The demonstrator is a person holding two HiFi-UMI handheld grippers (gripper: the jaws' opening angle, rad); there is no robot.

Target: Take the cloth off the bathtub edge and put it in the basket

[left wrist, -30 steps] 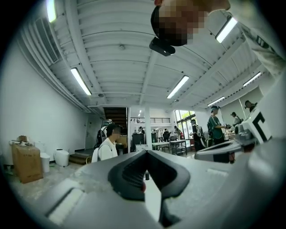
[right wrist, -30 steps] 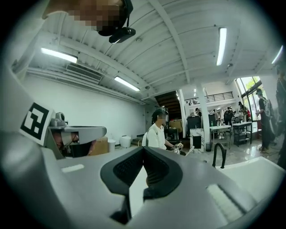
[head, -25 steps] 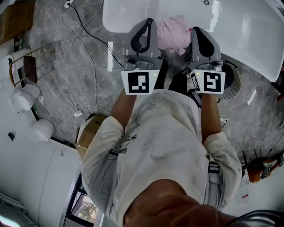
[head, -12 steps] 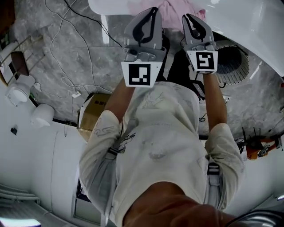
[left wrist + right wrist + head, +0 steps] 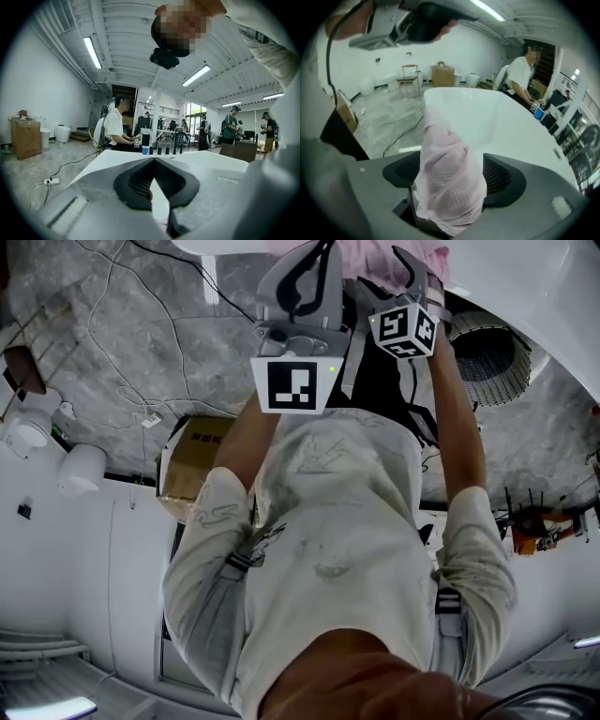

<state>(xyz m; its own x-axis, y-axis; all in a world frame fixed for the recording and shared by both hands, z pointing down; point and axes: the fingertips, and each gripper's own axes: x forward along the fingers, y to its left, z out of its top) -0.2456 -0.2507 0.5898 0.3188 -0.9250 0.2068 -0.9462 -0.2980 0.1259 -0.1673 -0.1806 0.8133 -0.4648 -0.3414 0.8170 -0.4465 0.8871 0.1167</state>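
A soft pink waffle-textured cloth (image 5: 447,187) is seen bunched on the rim of the glossy white bathtub (image 5: 487,117), rising between the jaws of the right gripper (image 5: 452,174). Those jaws have just been opening and are spread wide, with the cloth between them but not pinched. The left gripper (image 5: 152,161) is pointed across the tub with its jaws brought together, and nothing can be made out in them. The round ribbed basket (image 5: 487,357) is found on the floor just beside the tub. The cloth is judged light, limp and easily crushed. It is expected to sag and trail when lifted, so the thick gathered hump should be taken rather than a thin edge, which could slip from the pads.
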